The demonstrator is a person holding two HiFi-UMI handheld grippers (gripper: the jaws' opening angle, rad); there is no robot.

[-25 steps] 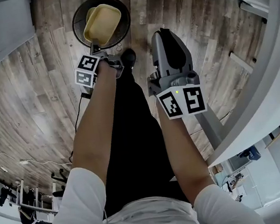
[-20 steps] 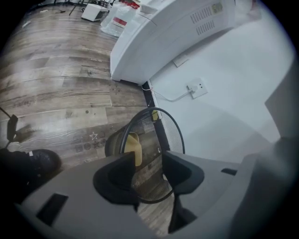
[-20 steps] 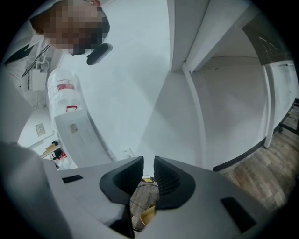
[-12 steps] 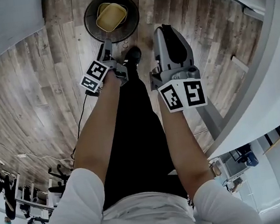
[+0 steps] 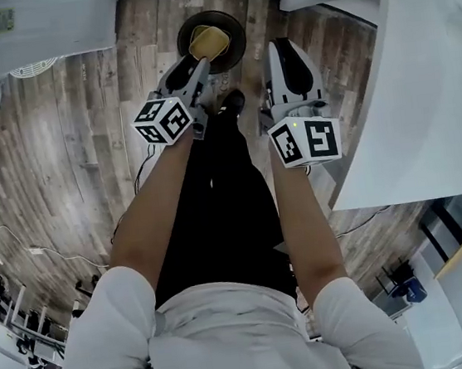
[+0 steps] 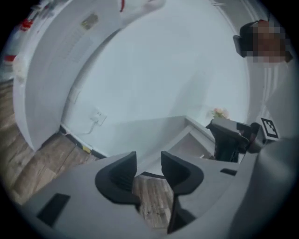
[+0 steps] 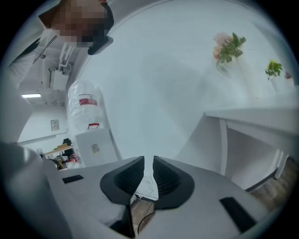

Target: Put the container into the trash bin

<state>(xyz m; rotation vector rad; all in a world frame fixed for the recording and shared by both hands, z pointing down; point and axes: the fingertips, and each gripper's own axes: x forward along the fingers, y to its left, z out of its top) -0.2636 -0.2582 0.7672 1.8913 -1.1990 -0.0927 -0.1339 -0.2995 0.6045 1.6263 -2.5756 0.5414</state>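
Observation:
The yellow container point(image 5: 208, 42) lies inside the round black trash bin point(image 5: 182, 33) on the wood floor, at the top of the head view. My left gripper point(image 5: 192, 69) is raised above and in front of the bin. In the left gripper view it point(image 6: 148, 161) stands open with nothing between its jaws, which are closing a little. My right gripper point(image 5: 286, 51) hangs beside it to the right. Its jaws point(image 7: 148, 165) are a narrow gap apart, closing, and hold nothing. The gripper views face the white wall and do not show the bin.
A white desk point(image 5: 421, 98) runs along the right, with flowers in a vase point(image 7: 227, 49) on it. A white cabinet point(image 5: 28, 25) and a floor fan point(image 5: 33, 68) stand at the upper left. Cables lie on the floor at left. The person's legs fill the middle.
The left gripper let go of the container, which dropped into the bin. Both grippers then rose away from the bin, and the left one rolled.

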